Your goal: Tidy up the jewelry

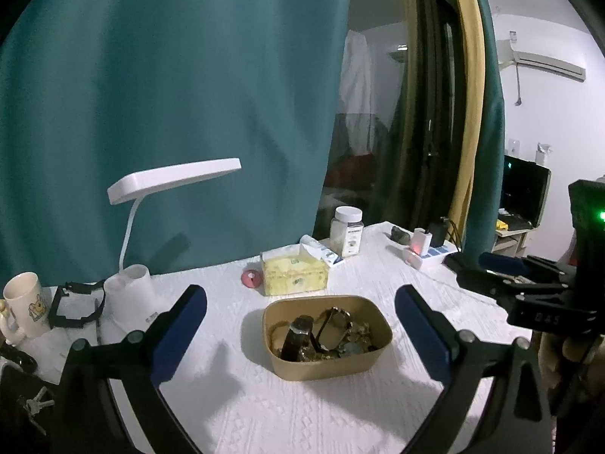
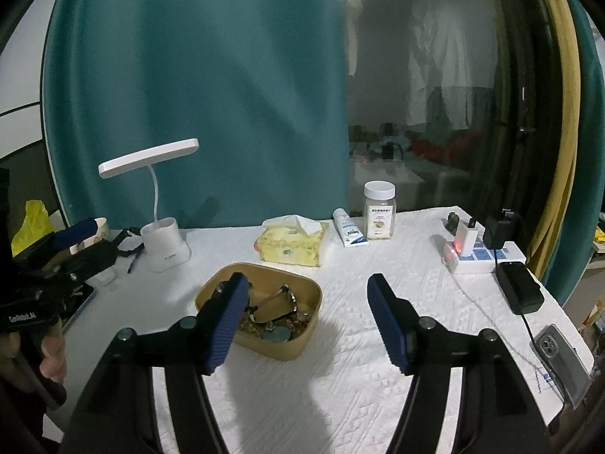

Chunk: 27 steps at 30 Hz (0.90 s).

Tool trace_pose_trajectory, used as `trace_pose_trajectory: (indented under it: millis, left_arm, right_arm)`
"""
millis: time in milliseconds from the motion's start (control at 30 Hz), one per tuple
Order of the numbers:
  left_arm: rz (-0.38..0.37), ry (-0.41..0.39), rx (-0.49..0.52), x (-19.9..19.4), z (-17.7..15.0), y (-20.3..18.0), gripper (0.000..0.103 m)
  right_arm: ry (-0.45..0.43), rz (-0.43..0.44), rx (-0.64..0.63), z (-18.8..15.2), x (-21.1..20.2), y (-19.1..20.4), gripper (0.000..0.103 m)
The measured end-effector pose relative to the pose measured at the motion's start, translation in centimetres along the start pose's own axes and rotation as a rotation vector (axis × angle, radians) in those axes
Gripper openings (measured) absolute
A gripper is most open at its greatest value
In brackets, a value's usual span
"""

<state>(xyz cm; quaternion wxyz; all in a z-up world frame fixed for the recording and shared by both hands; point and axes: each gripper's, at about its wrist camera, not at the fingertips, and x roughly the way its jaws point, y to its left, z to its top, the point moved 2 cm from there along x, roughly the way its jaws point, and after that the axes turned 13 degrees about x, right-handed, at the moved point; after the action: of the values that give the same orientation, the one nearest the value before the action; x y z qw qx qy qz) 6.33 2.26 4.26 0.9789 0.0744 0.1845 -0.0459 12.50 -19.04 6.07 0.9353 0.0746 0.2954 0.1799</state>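
Centrally on the white textured tablecloth [image 1: 264, 408]: a tan oval box [image 1: 327, 363] heaped with jewelry [image 1: 321, 335], gold and dark pieces tangled together, individual items hard to tell apart. Left gripper [image 1: 300, 335] held above the near table edge, blue pads spread wide either side of the box, grasping nothing. Right gripper [image 2: 308, 321] likewise released and empty, its left pad [image 2: 227, 325] overlapping the box's near-left rim in view, contact impossible to judge. Behind the box, a yellow tissue pack [image 1: 295, 274]; further right, a toothpaste tube [image 2: 348, 229] and a white-lidded jar [image 2: 379, 210]. Far left, a white desk lamp [image 1: 132, 283] and a cartoon mug [image 1: 26, 304]. Far right, a power strip [image 2: 484, 255] with chargers; near right, a phone [image 2: 563, 363].
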Motion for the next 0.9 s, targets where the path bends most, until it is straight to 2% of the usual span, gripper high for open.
trace_pose_trajectory:
  millis: [900]
  left_arm:
    - [-0.027, 0.034, -0.002, 0.9, -0.7, -0.3, 0.1]
  right_arm:
    - [0.027, -0.006, 0.006, -0.4, 1.4, 0.0, 0.064]
